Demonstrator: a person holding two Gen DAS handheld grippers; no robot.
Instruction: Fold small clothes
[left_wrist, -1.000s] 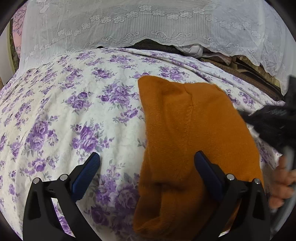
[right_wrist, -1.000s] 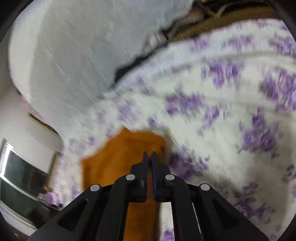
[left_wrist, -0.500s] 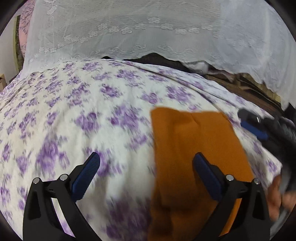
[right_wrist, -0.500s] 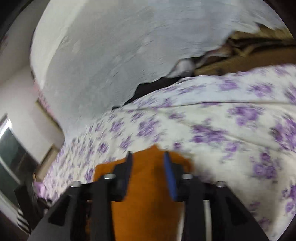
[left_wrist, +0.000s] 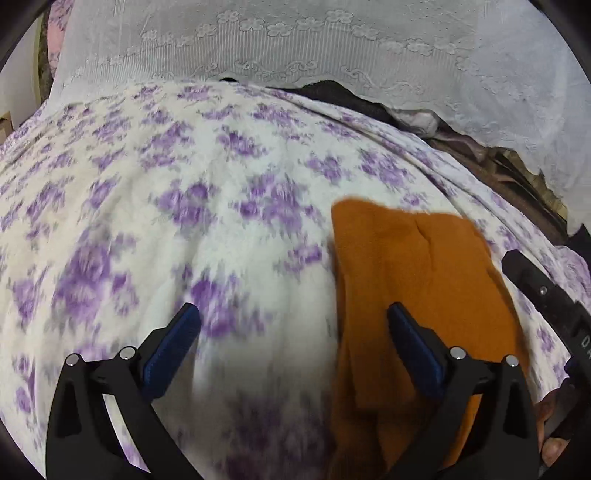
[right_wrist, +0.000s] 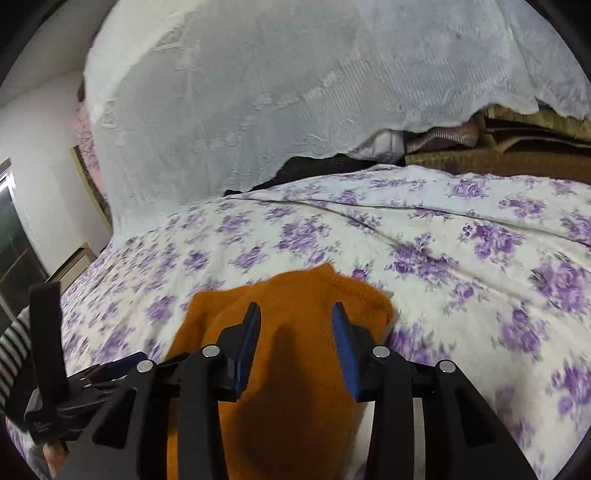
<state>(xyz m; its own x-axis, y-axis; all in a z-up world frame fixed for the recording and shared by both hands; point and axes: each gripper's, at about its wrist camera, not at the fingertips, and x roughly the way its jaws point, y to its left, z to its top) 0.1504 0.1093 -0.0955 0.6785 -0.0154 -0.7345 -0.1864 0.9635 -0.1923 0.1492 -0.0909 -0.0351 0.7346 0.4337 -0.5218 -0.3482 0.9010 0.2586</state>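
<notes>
A folded orange knit garment (left_wrist: 424, 277) lies flat on the purple-flowered bedsheet (left_wrist: 184, 184). My left gripper (left_wrist: 291, 314) hovers open and wide over the sheet. Its right finger is above the garment's left part, and nothing is between its pads. In the right wrist view the garment (right_wrist: 325, 284) lies under and ahead of my right gripper (right_wrist: 295, 317). Its jaws are opening, and the blue pads stand apart without pressing the cloth. The right gripper's black body (left_wrist: 535, 291) shows at the right edge of the left wrist view.
A white lace cloth (right_wrist: 258, 92) hangs over a pile behind the bed. Brown and dark fabrics (right_wrist: 517, 155) are stacked at the back right. A person's striped sleeve (right_wrist: 11, 343) and the left gripper's body (right_wrist: 48, 350) sit at lower left. A window (right_wrist: 11, 236) is at far left.
My right gripper went from shut to apart and rolled level, letting go of the orange garment, which now lies flat. The left gripper drifted sideways, staying open.
</notes>
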